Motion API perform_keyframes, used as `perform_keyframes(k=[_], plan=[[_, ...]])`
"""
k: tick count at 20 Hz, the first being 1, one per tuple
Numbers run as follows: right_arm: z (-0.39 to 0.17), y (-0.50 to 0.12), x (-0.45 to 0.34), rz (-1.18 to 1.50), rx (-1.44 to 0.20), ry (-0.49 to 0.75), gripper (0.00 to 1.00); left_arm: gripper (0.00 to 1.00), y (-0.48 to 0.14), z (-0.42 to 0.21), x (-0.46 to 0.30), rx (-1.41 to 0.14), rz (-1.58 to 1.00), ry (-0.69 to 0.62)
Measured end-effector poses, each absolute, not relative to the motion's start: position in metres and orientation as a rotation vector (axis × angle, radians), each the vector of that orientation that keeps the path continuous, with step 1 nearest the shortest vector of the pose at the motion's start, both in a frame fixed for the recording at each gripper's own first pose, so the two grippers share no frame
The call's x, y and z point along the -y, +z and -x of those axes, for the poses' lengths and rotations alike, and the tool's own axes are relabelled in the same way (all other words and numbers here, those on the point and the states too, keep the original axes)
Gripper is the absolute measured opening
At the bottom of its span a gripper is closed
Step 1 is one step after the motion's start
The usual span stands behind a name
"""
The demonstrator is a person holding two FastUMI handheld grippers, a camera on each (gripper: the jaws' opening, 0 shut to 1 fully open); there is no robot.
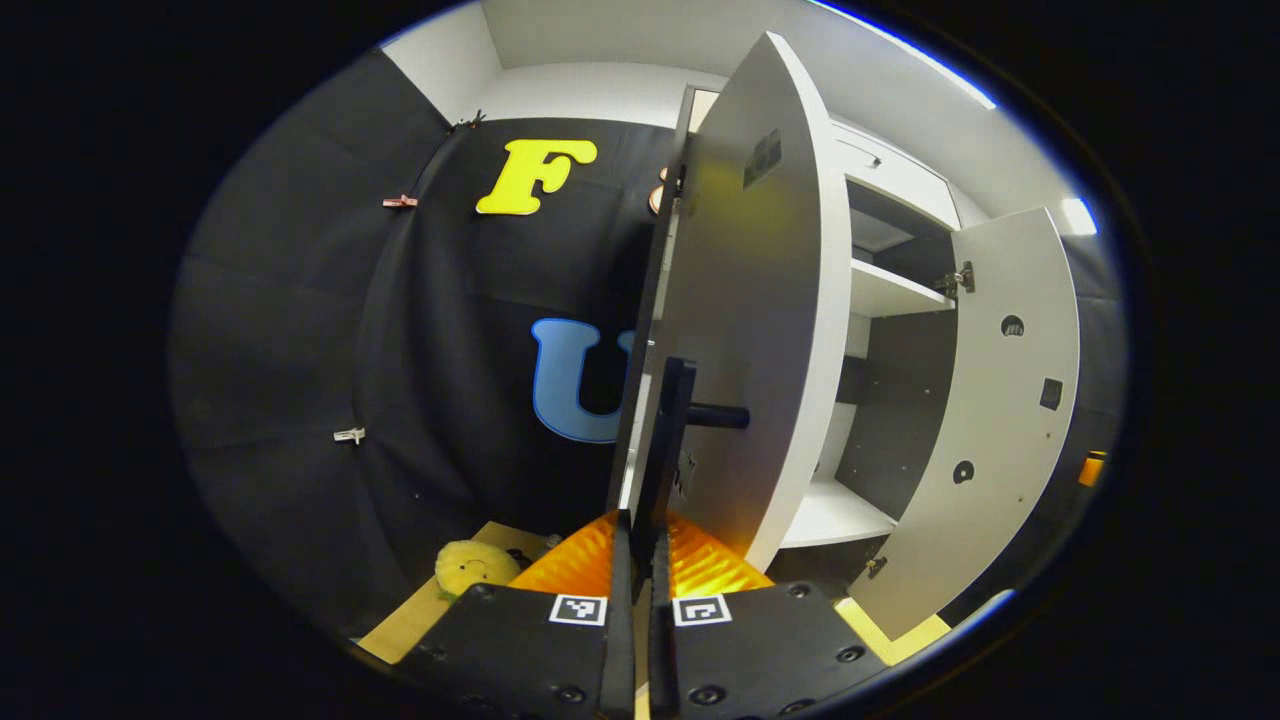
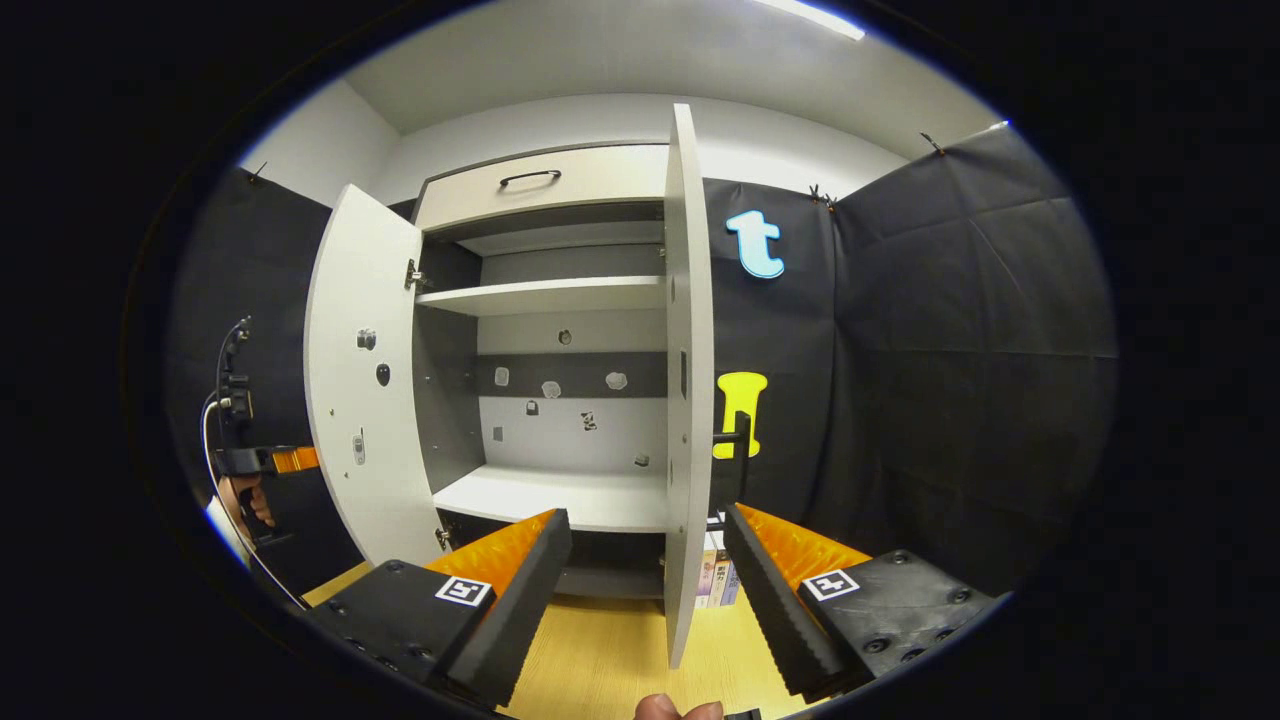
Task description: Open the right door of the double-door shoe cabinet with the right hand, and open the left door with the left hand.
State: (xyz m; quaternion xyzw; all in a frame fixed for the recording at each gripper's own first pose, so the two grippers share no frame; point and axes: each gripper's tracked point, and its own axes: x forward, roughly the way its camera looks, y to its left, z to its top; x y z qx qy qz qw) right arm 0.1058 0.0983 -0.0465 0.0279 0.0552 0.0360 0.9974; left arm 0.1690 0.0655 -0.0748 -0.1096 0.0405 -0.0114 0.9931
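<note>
The white shoe cabinet [image 2: 560, 295] stands with both doors swung out. In the left gripper view, the left door [image 1: 745, 330] is seen nearly edge-on, and my left gripper [image 1: 640, 525] is shut on its dark vertical bar handle [image 1: 672, 430]. The right door [image 1: 1000, 400] hangs wide open beyond it. In the right gripper view, the right door [image 2: 685, 400] stands edge-on between the spread fingers of my open right gripper [image 2: 648, 518], which touch nothing. Its dark handle [image 2: 740, 440] sticks out on the door's right side. The left door [image 2: 360, 400] is open at the left, with the left gripper [image 2: 270, 460] and a hand behind it.
Inside are bare white shelves [image 2: 545, 295] and a bottom board [image 2: 560, 497]. A drawer with a dark handle [image 2: 530, 178] tops the cabinet. A yellow plush toy [image 1: 470, 565] lies on the wooden floor [image 2: 600, 650]. Some books [image 2: 715, 580] stand by the right door's foot.
</note>
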Motion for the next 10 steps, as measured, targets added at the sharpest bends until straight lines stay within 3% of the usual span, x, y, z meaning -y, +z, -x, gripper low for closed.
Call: perform_keyframes(k=[4,10], plan=[[-0.1049,-0.0480,-0.1015,-0.047,-0.111,0.087,0.97,0.02,-0.0734,-0.1700,-0.0703,-0.078,0.249,-0.069],[-0.1033,-0.0496,-0.1021,-0.042,-0.112,0.093,0.97,0.10,-0.0711,-0.1715,-0.0710,-0.061,0.236,-0.148]])
